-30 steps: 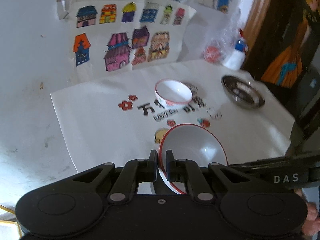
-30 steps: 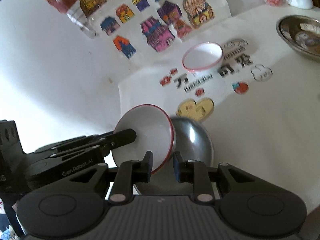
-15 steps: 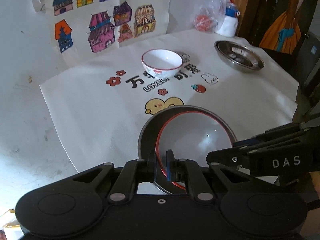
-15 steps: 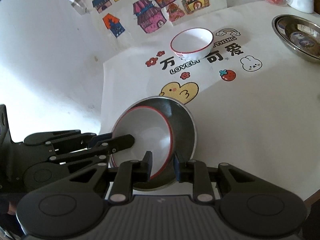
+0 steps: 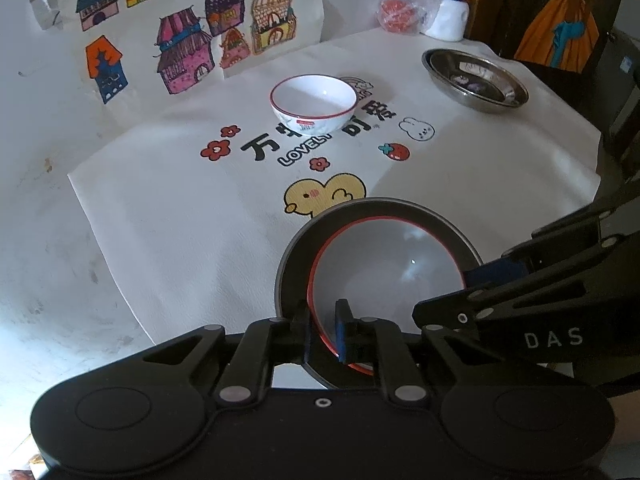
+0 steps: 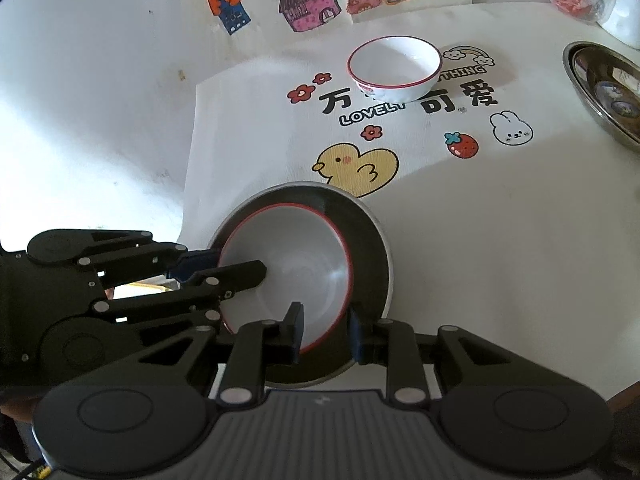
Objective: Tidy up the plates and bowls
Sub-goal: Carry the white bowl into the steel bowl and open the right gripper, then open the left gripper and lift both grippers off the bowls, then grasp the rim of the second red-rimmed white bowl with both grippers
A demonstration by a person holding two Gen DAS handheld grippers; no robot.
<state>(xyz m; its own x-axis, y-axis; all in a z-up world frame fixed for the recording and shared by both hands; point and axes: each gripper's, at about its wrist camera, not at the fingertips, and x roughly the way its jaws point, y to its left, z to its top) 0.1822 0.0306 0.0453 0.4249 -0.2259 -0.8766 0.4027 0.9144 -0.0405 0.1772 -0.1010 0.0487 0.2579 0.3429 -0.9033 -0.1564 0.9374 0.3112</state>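
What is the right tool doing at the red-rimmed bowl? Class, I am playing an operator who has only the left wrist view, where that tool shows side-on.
Observer: In the right wrist view the right tool is open. One finger is inside the white bowl and the other is over the steel dish under it, so they stand astride the bowl's near rim.
Operator: What does the small bowl hide from me on the mat?
Observer: Beside the small bowl the mat shows a rainbow print, with the letters THING under it.
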